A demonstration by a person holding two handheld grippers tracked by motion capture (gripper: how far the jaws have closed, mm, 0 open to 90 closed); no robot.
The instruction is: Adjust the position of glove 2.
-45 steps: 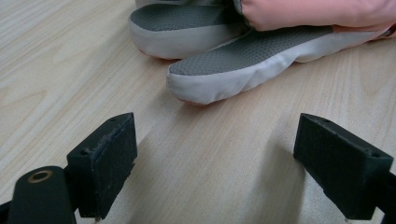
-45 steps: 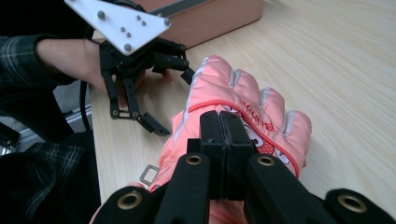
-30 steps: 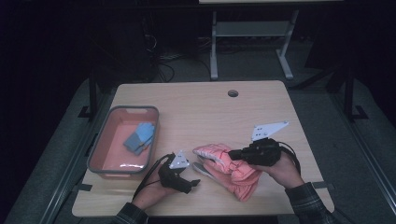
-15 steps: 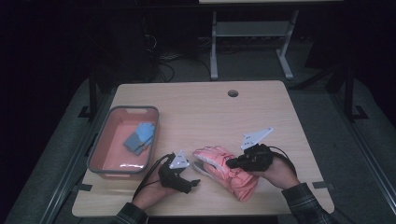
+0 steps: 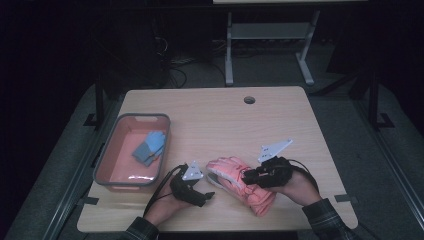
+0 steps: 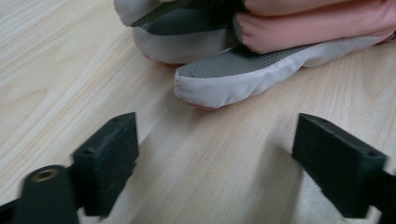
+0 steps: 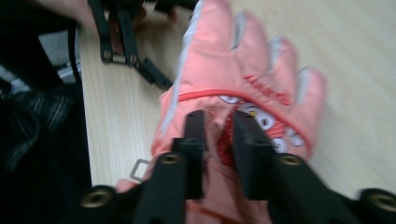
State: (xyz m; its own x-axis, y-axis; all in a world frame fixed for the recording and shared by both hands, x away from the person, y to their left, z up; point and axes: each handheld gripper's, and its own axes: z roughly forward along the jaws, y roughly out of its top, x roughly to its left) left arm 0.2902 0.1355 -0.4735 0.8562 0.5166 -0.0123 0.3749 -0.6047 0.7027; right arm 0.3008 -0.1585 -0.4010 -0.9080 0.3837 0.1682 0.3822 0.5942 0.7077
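A pink padded glove (image 5: 239, 184) with grey-and-white fingertips lies near the front edge of the wooden table (image 5: 225, 125), fingers toward the left. My left gripper (image 5: 210, 194) rests on the table just left of it, open, and the glove's fingertips (image 6: 224, 79) lie a short way beyond its jaws (image 6: 215, 158). My right gripper (image 5: 248, 176) sits over the back of the glove (image 7: 243, 70). Its jaws (image 7: 218, 126) have just been opening and stand a narrow gap apart, with a fold of the glove's pink fabric in that gap.
A pink bin (image 5: 102, 165) stands at the left of the table with a blue glove (image 5: 150, 146) inside. A cable hole (image 5: 249, 100) sits near the table's far edge. The person's sleeves and hands enter at the front edge. A metal stand is on the floor behind.
My right gripper has come down and a little left with the pink glove, which now lies flatter on the table. The left gripper has stayed put.
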